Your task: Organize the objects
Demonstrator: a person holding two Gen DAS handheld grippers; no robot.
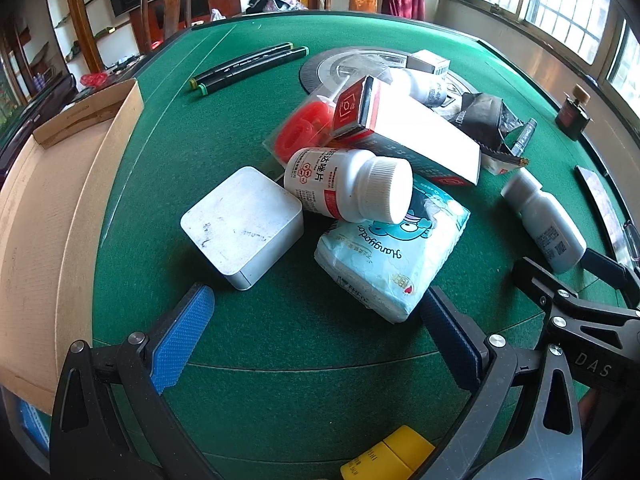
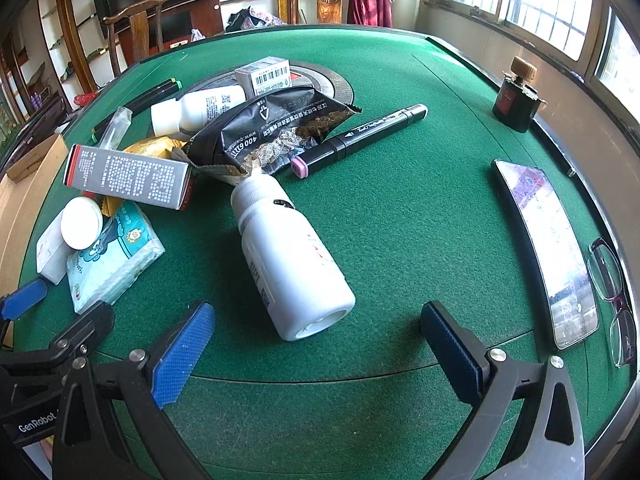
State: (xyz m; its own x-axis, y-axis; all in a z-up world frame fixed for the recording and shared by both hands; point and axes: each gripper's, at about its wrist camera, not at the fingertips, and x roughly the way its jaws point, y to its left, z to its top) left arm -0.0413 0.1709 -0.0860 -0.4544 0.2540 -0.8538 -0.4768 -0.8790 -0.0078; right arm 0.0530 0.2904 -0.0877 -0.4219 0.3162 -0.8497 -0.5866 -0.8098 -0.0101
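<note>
A pile of objects lies on the green table [image 1: 280, 340]. My left gripper [image 1: 318, 320] is open and empty, just short of a white square box [image 1: 244, 226] and a blue tissue pack [image 1: 394, 252]. A white pill bottle [image 1: 348, 184] lies on the tissue pack, under a long red-and-white carton [image 1: 404, 128]. My right gripper [image 2: 318, 332] is open and empty, its fingers on either side of the base of a lying white bottle [image 2: 290, 256]. A black snack bag [image 2: 272, 128] and a black marker [image 2: 360, 138] lie beyond it.
An open cardboard box [image 1: 52, 216] stands at the table's left. Two markers [image 1: 248, 66] lie at the back. A phone [image 2: 548, 248], glasses [image 2: 612, 292] and a dark ink bottle [image 2: 516, 96] lie along the right edge. A yellow object [image 1: 388, 456] lies under my left gripper.
</note>
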